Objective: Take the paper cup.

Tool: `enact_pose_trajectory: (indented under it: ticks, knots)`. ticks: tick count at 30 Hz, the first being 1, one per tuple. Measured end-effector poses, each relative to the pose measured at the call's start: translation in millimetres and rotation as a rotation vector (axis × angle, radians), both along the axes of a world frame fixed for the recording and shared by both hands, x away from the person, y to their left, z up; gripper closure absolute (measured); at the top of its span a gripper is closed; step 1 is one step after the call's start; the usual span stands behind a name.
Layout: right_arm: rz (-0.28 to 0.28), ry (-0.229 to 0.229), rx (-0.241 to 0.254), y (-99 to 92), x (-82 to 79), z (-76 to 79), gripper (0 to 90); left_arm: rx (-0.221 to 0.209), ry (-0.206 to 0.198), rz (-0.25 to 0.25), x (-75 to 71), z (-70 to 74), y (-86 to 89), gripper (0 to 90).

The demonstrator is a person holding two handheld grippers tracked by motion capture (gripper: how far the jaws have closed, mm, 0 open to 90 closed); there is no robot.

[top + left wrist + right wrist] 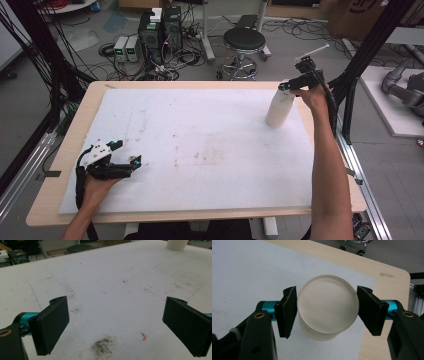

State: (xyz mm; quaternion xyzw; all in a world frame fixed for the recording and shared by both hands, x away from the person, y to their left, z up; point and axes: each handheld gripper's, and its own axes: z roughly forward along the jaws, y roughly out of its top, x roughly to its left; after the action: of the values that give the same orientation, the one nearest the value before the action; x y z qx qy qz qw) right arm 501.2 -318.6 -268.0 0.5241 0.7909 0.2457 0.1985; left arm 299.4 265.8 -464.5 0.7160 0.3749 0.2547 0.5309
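A tall white stack of upturned cups point(279, 107) stands at the far right of the white foam sheet point(200, 125). My right gripper point(285, 86) comes down on its top from the right. In the right gripper view the round translucent cup bottom point(327, 307) sits between both black pads point(288, 312), which press its sides, so my right gripper point(327, 311) is shut on it. My left gripper point(129, 153) rests near the front left of the sheet, jaws wide apart. Nothing lies between them in the left gripper view point(116, 322), where the ribbed cup stack point(177, 244) stands far off.
The foam sheet carries brown smudges point(103, 347) and a small orange scrap point(143, 336). The wooden table edge point(384, 272) runs close behind the cups. Beyond the table stand a black stool point(244, 40) and computer boxes with cables point(160, 30); black frame posts point(367, 45) flank the right side.
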Motion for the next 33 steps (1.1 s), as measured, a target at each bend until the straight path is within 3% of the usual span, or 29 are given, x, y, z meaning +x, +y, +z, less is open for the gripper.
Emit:
enact_pose_trajectory:
  ticks: [9,22,33]
  knots:
    - [0.004,-0.032,0.017,-3.8,-4.3,13.4,36.7,0.003,0.001,0.001,0.1,0.0,-0.4,7.0]
    - [0.024,-0.094,0.001,3.0,-12.8,66.6,36.9,0.002,0.000,-0.001,0.0,0.0,-0.3,7.0]
    - [0.042,-0.124,-0.010,5.3,-19.7,74.9,36.9,0.006,0.000,-0.002,0.2,0.1,-0.3,7.0]
